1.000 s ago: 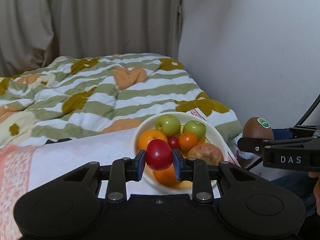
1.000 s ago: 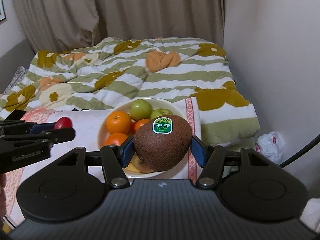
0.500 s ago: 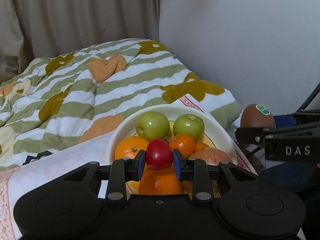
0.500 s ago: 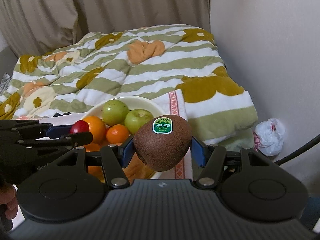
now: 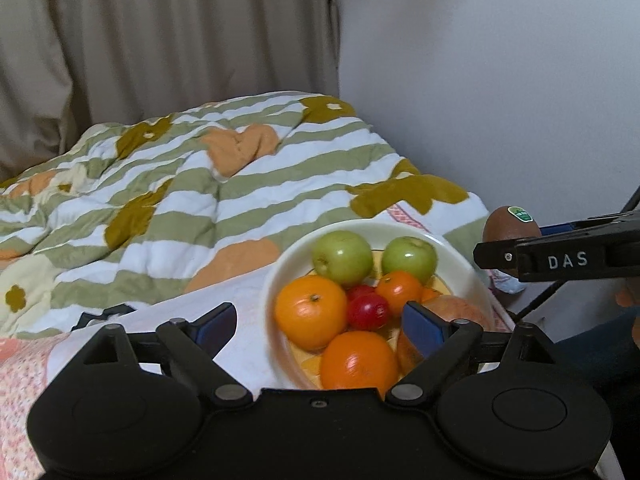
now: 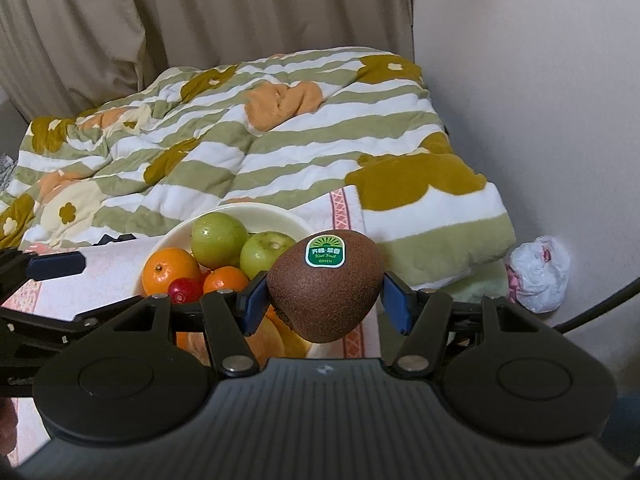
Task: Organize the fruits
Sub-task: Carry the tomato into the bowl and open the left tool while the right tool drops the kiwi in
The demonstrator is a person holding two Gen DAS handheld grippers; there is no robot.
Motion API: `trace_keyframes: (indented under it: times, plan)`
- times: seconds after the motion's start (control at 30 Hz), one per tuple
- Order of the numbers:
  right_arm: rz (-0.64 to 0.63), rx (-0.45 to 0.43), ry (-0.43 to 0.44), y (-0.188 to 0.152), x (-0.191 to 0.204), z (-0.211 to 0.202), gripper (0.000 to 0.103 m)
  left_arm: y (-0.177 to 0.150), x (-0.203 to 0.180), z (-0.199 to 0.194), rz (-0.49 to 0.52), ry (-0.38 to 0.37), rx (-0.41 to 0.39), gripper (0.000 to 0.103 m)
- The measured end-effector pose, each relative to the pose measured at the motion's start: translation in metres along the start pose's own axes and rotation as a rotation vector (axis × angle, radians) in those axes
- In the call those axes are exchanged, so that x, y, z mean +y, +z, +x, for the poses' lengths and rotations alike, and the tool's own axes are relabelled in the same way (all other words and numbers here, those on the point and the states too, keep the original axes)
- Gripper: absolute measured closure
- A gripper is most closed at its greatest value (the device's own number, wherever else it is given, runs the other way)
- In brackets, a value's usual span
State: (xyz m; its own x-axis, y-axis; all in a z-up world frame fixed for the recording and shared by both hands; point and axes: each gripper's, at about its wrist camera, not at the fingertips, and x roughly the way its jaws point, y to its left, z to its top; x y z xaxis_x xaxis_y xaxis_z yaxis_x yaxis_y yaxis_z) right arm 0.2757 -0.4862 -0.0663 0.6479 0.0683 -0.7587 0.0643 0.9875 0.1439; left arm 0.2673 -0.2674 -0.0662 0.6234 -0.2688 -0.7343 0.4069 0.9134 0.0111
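brown kiwi (image 6: 323, 285) sits clenched in the right gripper (image 6: 323, 300), waiting for the bowl (image 5: 460, 258); left gripper (image 5: 320, 322) gapes released above a red plum (image 5: 367, 311).

The kiwi (image 6: 322, 290) has a rough, matt brown skin with a glossy sticker (image 6: 325, 253) on top. The apples (image 5: 342, 258) and oranges (image 5: 310, 312) look smooth and shiny, as does the small red fruit (image 5: 368, 311). The bowl (image 5: 276, 280) is glossy, ceramic-looking. Lower frame, both grippers (image 5: 318, 324) (image 6: 322, 300) are matt black plastic with metal rivets. The quilt (image 6: 248, 152) is soft matt cloth; at far right a crinkled plastic bag (image 6: 538, 274).
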Motion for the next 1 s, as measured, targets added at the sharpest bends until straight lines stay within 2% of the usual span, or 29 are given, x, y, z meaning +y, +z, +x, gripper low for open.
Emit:
trace_keyframes:
  times: [0.57, 0.7, 0.73, 0.77, 0.83, 1.0]
  plan:
    - [0.015, 0.042, 0.051, -0.003, -0.004, 0.043, 0.027, -0.026, 0.023, -0.013, -0.071, 0.062, 0.032, 0.01]
    - [0.016, 0.02, 0.073, -0.004, -0.005, 0.044, 0.024, -0.032, 0.022, -0.016, -0.07, 0.078, 0.04, 0.01]
    - [0.015, 0.012, 0.071, -0.004, -0.005, 0.043, 0.019, -0.033, 0.022, -0.018, -0.074, 0.079, 0.039, 0.01]
    - [0.015, 0.004, 0.065, -0.004, -0.005, 0.04, 0.009, -0.035, 0.022, -0.02, -0.077, 0.08, 0.038, 0.01]
    - [0.016, -0.024, 0.06, -0.005, -0.004, 0.034, 0.0, -0.036, 0.021, -0.024, -0.086, 0.082, 0.034, 0.01]
    - [0.013, -0.038, 0.071, -0.006, -0.004, 0.019, 0.0, -0.039, 0.018, -0.038, -0.097, 0.093, 0.009, 0.01]
